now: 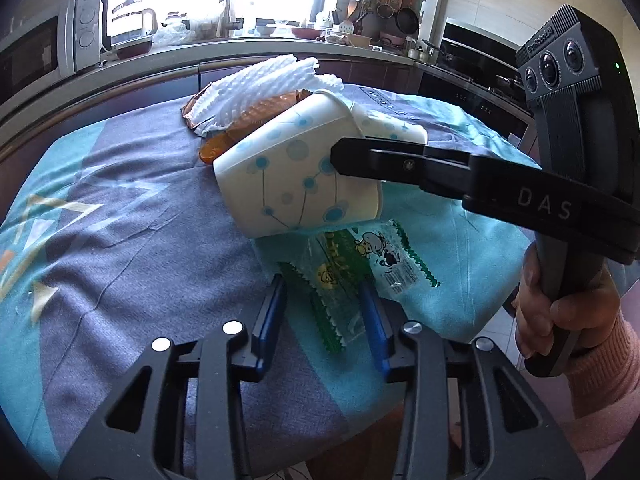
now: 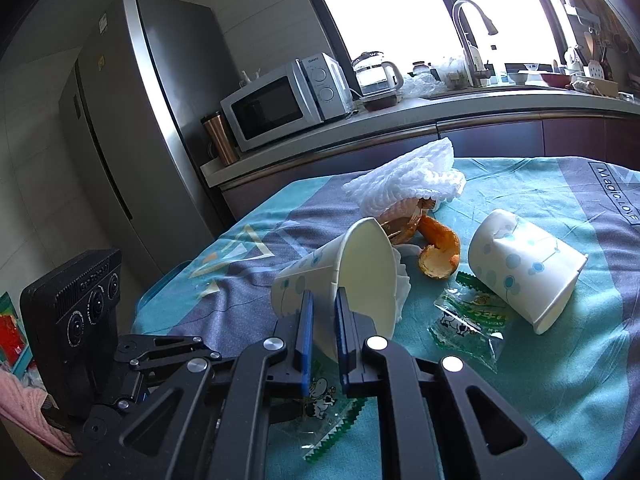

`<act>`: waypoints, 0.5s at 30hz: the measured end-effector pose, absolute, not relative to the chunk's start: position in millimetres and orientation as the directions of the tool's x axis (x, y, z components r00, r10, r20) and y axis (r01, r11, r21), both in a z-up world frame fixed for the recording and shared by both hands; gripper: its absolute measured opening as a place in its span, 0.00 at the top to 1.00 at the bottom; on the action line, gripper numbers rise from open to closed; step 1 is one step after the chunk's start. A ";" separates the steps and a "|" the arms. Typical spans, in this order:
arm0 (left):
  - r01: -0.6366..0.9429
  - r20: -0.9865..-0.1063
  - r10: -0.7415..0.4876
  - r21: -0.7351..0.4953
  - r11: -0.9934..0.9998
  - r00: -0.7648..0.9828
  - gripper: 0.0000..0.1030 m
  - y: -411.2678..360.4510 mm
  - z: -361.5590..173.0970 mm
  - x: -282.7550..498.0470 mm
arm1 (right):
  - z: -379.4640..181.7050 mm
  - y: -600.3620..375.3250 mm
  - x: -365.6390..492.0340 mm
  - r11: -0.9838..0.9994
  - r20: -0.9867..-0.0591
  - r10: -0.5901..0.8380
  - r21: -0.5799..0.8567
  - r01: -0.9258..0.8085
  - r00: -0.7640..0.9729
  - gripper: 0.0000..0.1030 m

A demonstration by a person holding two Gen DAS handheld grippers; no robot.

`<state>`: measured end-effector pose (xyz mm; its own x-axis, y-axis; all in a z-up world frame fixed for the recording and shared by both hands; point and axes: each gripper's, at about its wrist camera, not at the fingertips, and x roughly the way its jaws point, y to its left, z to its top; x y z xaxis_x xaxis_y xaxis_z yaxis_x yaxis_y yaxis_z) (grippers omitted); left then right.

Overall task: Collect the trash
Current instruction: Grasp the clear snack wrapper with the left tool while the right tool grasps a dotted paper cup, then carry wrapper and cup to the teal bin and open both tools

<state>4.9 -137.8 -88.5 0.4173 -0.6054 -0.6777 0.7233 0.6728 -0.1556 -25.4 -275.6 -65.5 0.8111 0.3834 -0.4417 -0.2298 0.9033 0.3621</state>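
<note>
My right gripper [image 2: 322, 312] is shut on the rim of a white paper cup with blue dots [image 2: 344, 268], held tilted above the table; the cup also shows in the left wrist view [image 1: 296, 176] with the right gripper [image 1: 340, 160] at its rim. My left gripper [image 1: 324, 300] is open around a clear candy wrapper with green edges and a cow print [image 1: 348, 276], low over the tablecloth. A second paper cup [image 2: 528, 268] lies on its side. An orange peel [image 2: 438, 252], a white foam net [image 2: 404, 180] and another cow-print wrapper [image 2: 468, 324] lie on the table.
The table carries a teal and grey cloth [image 1: 120, 208]. A kitchen counter behind it holds a microwave [image 2: 280, 100], a kettle [image 2: 376, 74] and a sink tap [image 2: 472, 36]. A fridge [image 2: 132, 120] stands at the left.
</note>
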 end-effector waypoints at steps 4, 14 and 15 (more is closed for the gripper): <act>0.707 -0.671 -0.613 -0.183 0.683 0.418 0.83 -129.7 -87.3 7.5 | -61.3 -274.1 -24.1 0.901 -0.433 0.391 0.360 -0.243 0.812 0.94; 0.650 -0.618 -0.600 -0.182 0.738 0.508 0.94 -78.3 -62.1 4.6 | -38.7 -257.3 -16.9 0.887 -0.401 0.433 0.348 -0.303 0.807 0.98; 0.639 -0.611 -0.594 -0.179 0.748 0.524 0.94 -71.1 -58.8 4.5 | -36.0 -253.7 -15.0 0.886 -0.398 0.439 0.344 -0.312 0.806 0.98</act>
